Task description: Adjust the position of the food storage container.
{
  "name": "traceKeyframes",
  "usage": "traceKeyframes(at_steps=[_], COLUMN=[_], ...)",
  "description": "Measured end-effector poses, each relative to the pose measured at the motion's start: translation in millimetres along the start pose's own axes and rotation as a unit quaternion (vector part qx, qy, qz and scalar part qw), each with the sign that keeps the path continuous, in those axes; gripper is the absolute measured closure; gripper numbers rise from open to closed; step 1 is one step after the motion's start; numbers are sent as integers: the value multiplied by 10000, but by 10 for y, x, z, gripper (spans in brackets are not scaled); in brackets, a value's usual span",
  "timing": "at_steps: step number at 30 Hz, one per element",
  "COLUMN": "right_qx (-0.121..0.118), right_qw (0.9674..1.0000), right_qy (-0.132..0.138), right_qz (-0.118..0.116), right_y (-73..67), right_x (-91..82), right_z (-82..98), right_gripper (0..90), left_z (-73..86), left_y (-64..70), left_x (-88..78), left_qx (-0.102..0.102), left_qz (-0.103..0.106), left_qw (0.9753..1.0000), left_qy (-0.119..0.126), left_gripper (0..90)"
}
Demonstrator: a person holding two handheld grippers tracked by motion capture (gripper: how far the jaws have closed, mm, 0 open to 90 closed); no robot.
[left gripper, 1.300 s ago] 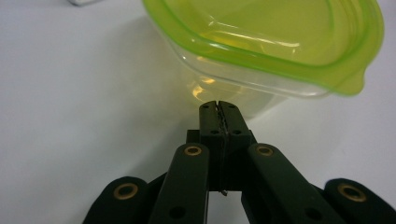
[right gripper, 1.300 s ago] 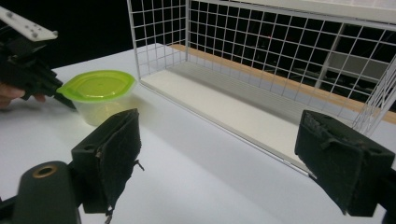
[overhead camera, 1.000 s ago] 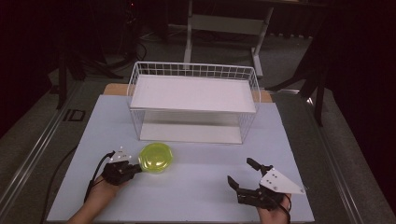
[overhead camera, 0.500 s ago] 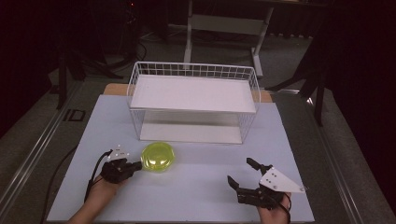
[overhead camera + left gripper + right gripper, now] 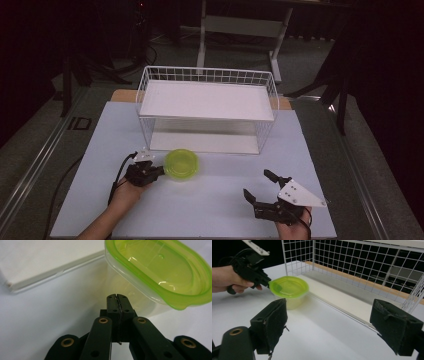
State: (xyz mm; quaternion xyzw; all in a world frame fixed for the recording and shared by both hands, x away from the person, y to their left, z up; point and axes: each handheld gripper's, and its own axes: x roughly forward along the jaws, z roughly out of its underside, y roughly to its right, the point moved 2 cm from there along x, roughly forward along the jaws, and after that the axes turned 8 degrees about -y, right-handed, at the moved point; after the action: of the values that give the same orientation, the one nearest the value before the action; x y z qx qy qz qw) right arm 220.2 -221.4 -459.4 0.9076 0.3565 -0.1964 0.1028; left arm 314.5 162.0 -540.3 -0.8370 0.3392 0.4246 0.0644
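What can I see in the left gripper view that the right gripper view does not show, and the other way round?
Left gripper view: the left gripper's jaws pressed shut, below the container's tab, gripping nothing. Right gripper view: the right gripper with jaws wide open, the hand holding the left gripper, and the wire basket. Both: the green-lidded container on the white table, beside the basket's white shelf.

My left gripper [image 5: 159, 171] is clamped tight, arm reaching forward; my right gripper [image 5: 259, 185] rests low, jaws spread.
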Motion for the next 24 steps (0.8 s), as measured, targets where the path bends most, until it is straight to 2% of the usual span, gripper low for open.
traceKeyframes(at_steps=[6, 7, 16, 21, 24], right_qx=[5, 6, 44, 80, 51], right_qw=[10000, 10000, 10000, 9999, 10000], right_qy=[-14, -19, -61, -84, -54], right_qz=[-8, -3, -11, -30, 33], right_y=[-1, 0, 18, 15, 23], right_x=[-10, -9, -5, -18, -44], right_z=[2, 4, 18, 17, 16], right_gripper=[143, 143, 143, 146, 146], left_z=[-150, -190, -284, -298, -282], left_y=[114, 151, 286, 302, 294], left_x=[163, 220, 391, 426, 366], left_qx=[133, 138, 271, 258, 260], left_qz=[91, 166, 357, 309, 293], left_qw=[9999, 9998, 9989, 9989, 9990], left_qy=[-41, -30, -153, -259, -236], left_gripper=[900, 900, 900, 900, 900])
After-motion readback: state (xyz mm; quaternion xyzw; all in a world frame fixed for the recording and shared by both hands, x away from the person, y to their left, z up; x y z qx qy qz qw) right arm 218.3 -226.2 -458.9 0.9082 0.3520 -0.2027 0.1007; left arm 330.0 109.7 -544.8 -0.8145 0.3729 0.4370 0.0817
